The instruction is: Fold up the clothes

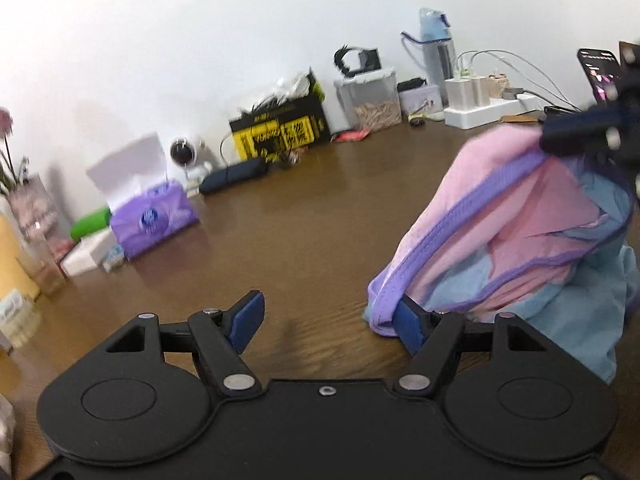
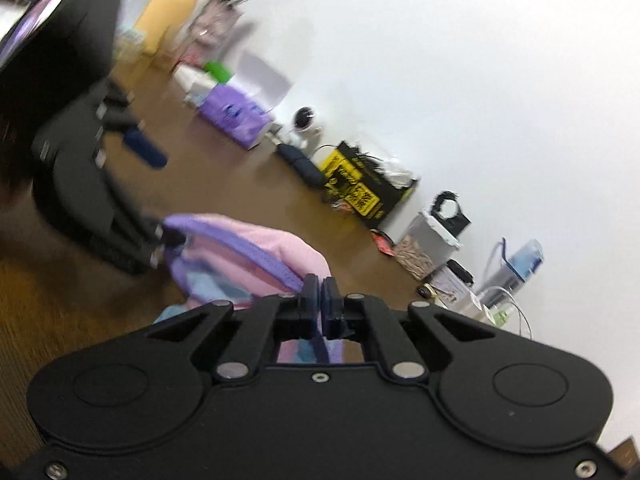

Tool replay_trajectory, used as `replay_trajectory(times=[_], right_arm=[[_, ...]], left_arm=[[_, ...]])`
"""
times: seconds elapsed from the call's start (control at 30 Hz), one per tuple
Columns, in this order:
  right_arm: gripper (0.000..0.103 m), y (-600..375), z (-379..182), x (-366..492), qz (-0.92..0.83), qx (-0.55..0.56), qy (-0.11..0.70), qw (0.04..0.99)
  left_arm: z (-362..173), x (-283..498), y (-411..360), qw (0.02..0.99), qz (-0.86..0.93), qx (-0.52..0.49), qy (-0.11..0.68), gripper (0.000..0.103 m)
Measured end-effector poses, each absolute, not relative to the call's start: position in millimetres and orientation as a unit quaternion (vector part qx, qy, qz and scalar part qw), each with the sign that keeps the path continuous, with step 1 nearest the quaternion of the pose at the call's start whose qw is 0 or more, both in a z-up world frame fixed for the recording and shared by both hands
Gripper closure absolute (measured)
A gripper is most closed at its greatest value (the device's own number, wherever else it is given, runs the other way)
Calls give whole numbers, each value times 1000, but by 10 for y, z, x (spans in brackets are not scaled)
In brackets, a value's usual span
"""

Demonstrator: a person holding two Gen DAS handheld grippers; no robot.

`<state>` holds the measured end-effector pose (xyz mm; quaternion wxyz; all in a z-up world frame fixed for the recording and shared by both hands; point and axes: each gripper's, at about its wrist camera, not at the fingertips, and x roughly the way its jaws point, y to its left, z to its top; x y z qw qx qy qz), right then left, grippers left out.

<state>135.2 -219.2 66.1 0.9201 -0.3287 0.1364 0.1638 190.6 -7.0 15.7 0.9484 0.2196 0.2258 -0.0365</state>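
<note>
A pink, blue and purple-trimmed garment [image 1: 516, 236] hangs bunched above the brown wooden table [image 1: 304, 232]. My left gripper [image 1: 332, 322] is open; its right blue pad touches the garment's lower purple hem, and the left pad is free. My right gripper [image 2: 319, 296] is shut on the garment's [image 2: 256, 256] purple-trimmed edge and holds it up. In the left wrist view the right gripper [image 1: 592, 132] shows at the upper right, on the garment's top. In the right wrist view the left gripper [image 2: 148, 196] shows at the left, open, by the garment's far end.
Along the wall stand a purple tissue pack [image 1: 154, 220], a small white camera [image 1: 186, 156], a black-and-yellow box [image 1: 280, 128], a clear container [image 1: 370, 100], a blue water bottle [image 1: 438, 52], a power strip with chargers [image 1: 488, 112] and a phone [image 1: 600, 72].
</note>
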Motion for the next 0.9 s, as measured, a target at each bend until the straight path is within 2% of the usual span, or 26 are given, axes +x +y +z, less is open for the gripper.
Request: replay_trajectory(times=[0.1, 0.17, 0.2, 0.23, 0.3, 0.53, 0.6, 0.73, 0.8, 0.9], right_arm=[[100, -2302, 748, 1335, 158, -308, 140, 928], [100, -2371, 835, 1288, 168, -287, 142, 932], [100, -2403, 881, 1265, 176, -276, 143, 934], [100, -2436, 933, 1240, 183, -264, 143, 936], [100, -2478, 981, 1236, 186, -259, 143, 937], [100, -2694, 1031, 1656, 143, -235, 160, 948], [100, -2709, 1184, 1729, 135, -233, 137, 953], [101, -2755, 1880, 1874, 117, -239, 58, 962], [100, -2815, 2463, 1902, 103, -241, 4, 965], [101, -2861, 2943, 1838, 89, -245, -42, 965]], left_arm=[[121, 1868, -191, 942, -29, 263, 208, 34], [191, 1819, -241, 946, -55, 249, 200, 34], [227, 1814, -264, 946, -65, 249, 197, 40], [264, 1809, -287, 946, -75, 249, 193, 63], [388, 1852, -310, 947, -91, 244, 187, 97], [1080, 2222, -242, 953, -141, 207, 172, 99], [1564, 2376, -270, 954, -141, 224, 138, 100], [2435, 2413, -317, 962, -126, 230, 72, 100], [2770, 2357, -334, 964, -120, 231, 46, 100], [3539, 2094, -346, 964, -86, 249, -28, 100]])
